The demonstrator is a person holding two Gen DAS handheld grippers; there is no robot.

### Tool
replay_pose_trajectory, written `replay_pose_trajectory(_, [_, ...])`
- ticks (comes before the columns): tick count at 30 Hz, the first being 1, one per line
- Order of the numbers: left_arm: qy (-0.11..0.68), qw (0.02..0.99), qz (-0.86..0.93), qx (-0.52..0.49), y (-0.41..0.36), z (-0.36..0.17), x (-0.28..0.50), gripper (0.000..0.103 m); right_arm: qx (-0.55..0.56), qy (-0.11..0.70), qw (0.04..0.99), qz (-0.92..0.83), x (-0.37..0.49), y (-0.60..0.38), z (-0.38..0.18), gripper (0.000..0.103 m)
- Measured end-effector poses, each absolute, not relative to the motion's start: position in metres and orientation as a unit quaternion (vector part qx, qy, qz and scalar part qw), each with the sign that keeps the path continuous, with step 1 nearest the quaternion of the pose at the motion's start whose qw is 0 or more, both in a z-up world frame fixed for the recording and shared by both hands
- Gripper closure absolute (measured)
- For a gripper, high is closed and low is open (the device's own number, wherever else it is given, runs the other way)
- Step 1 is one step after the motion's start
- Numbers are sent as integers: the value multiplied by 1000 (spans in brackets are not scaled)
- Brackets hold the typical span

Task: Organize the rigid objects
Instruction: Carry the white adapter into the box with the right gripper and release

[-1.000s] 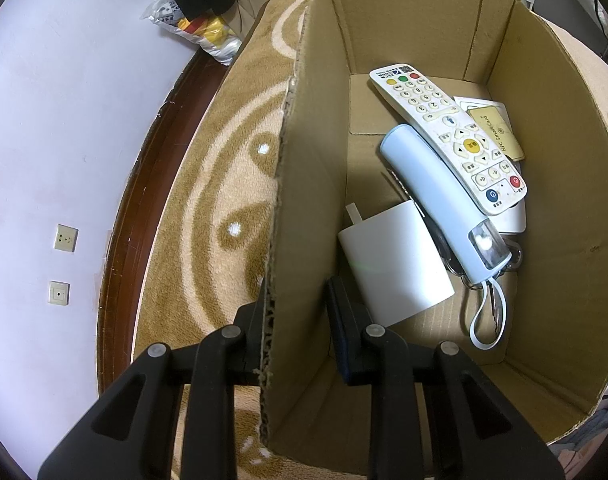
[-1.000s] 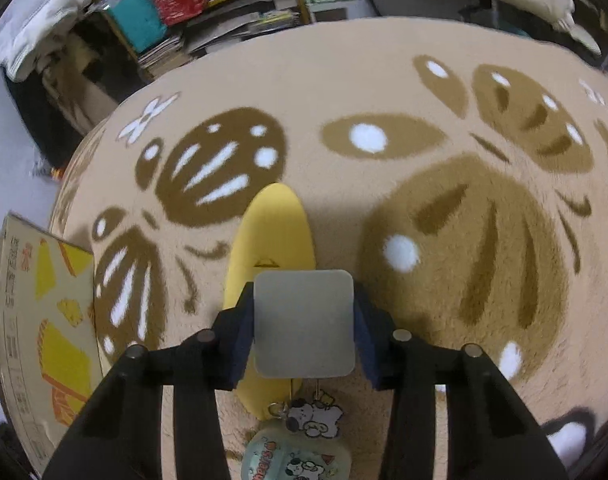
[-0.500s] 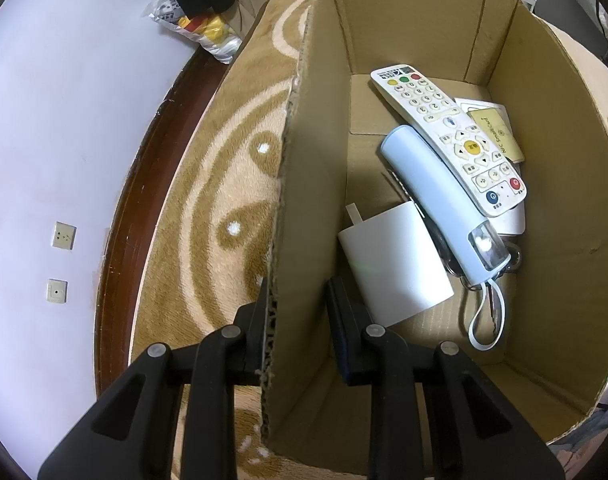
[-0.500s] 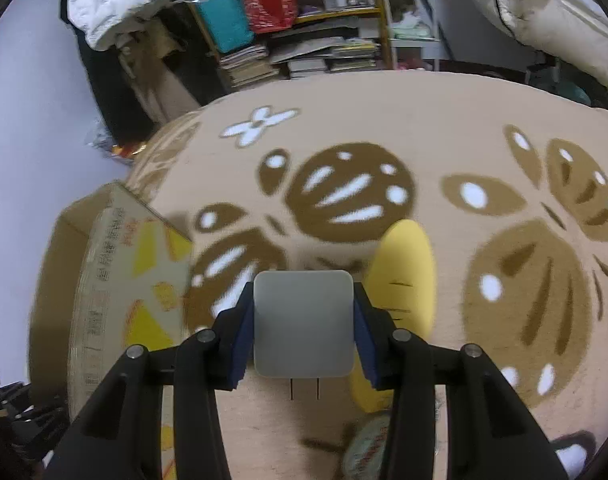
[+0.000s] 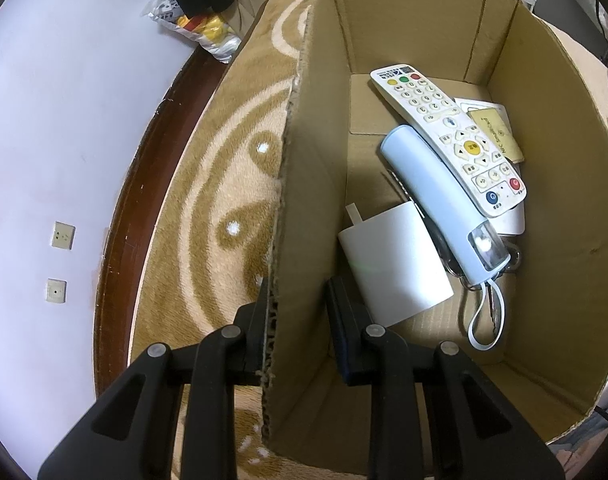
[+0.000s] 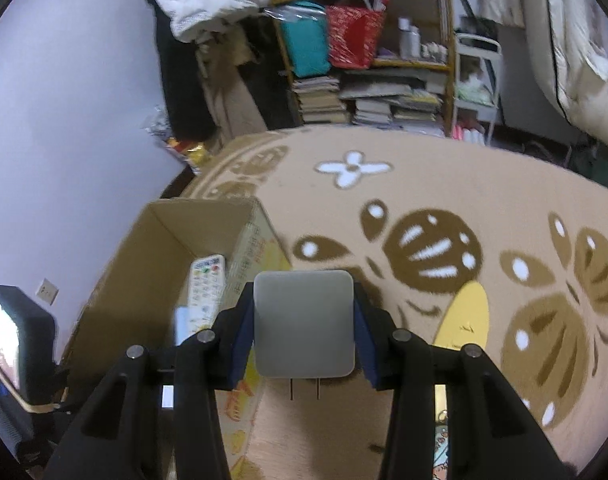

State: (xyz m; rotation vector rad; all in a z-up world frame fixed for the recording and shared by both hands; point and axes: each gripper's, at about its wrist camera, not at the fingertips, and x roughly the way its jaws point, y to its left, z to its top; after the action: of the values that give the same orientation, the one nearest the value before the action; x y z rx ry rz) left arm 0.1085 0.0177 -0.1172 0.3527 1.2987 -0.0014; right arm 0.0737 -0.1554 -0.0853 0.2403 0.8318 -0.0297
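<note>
I have the charger (image 6: 303,323) pinched by its flat sides in my right gripper (image 6: 303,330), right of the box (image 6: 152,264); it looks light, stiff and smooth. Left gripper (image 5: 298,320) clamps the box wall.

A home bedroom: patterned carpet (image 6: 444,184), cluttered bookshelf (image 6: 368,52), hanging bedding (image 6: 576,44), wall sockets (image 5: 63,235).

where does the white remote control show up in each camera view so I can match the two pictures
Left wrist: the white remote control lies inside the cardboard box, upper right of centre, partly over a pale blue flashlight.
Right wrist: the remote shows lower left, inside the open box.
Shared landmark: the cardboard box.
</note>
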Motion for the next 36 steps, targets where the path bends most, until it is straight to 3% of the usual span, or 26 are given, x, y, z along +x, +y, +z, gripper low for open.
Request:
replay_pose_trajectory(16, [601,782,0,167,16,-117,108,78,130,366,918,74,69,-112,-61,56])
replay_pose_trajectory(36, [601,782,0,166,16,-116,108,78,105,390,909,107,72,-83,-90,56])
